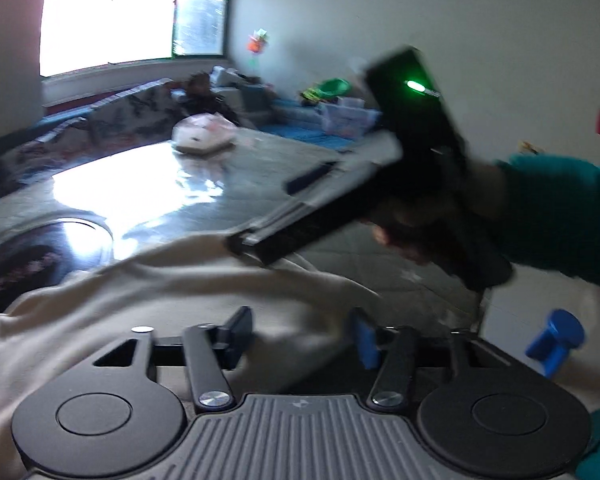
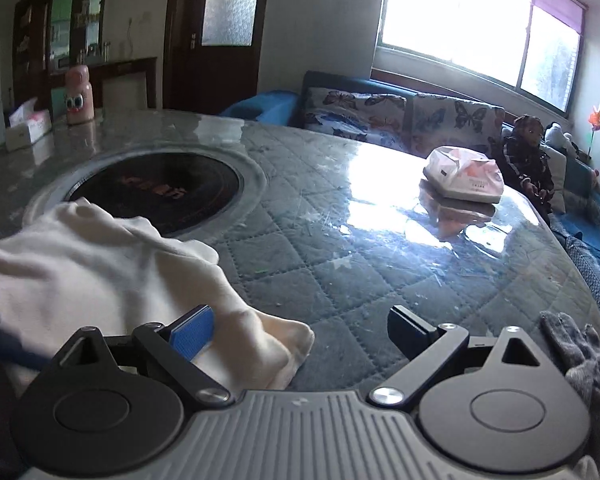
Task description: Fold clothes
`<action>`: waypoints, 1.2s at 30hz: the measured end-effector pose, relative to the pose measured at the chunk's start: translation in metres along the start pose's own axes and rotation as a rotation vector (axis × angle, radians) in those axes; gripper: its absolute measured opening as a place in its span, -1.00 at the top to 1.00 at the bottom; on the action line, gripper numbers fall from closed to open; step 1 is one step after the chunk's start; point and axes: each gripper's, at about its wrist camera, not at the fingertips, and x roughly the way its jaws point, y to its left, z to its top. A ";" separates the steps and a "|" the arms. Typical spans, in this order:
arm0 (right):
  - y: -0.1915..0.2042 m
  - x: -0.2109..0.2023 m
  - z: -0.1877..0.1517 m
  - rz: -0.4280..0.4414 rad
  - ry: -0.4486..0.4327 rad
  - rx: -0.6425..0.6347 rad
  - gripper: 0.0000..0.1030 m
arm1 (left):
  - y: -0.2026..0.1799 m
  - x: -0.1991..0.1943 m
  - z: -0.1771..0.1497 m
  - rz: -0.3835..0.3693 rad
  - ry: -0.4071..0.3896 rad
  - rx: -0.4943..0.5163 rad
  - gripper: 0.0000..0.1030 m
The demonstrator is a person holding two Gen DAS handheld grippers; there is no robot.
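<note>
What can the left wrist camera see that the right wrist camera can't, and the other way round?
Only the left view shows the right gripper from outside, held by a teal-sleeved arm.

Only the right view shows the pink bottle, tissue box and grey glove.

Both show the white garment, round table, dark burner and wipes packet.

Two low, close wrist views across one quilted table, shared cream garment.

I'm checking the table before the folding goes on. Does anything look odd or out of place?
The white garment lies bunched, and its far edge laps over the dark round inset in the table. Nothing looks spilled or damaged.
</note>
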 end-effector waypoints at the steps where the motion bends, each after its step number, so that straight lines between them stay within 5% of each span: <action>1: -0.001 0.003 0.000 -0.009 0.004 -0.005 -0.85 | -0.001 0.000 -0.001 -0.006 0.000 0.009 0.23; 4: -0.006 0.007 -0.004 -0.020 0.022 -0.003 -0.86 | -0.002 -0.001 -0.003 -0.025 0.001 0.024 0.51; 8: -0.013 0.010 -0.009 -0.023 0.030 0.026 -0.93 | 0.000 -0.007 -0.006 -0.050 0.005 0.026 0.64; 15: -0.013 0.001 -0.003 -0.027 0.006 0.019 -0.94 | 0.003 -0.019 0.001 -0.042 -0.032 -0.003 0.61; 19: -0.015 -0.010 0.004 -0.029 -0.021 0.017 -0.94 | 0.015 -0.017 0.004 0.031 -0.043 -0.051 0.27; 28: 0.000 -0.022 0.005 -0.006 -0.054 -0.003 -0.95 | 0.020 -0.030 -0.008 0.028 -0.016 -0.083 0.22; 36: 0.028 -0.051 0.013 0.065 -0.133 -0.020 -0.95 | 0.086 -0.064 -0.017 0.216 -0.055 -0.271 0.14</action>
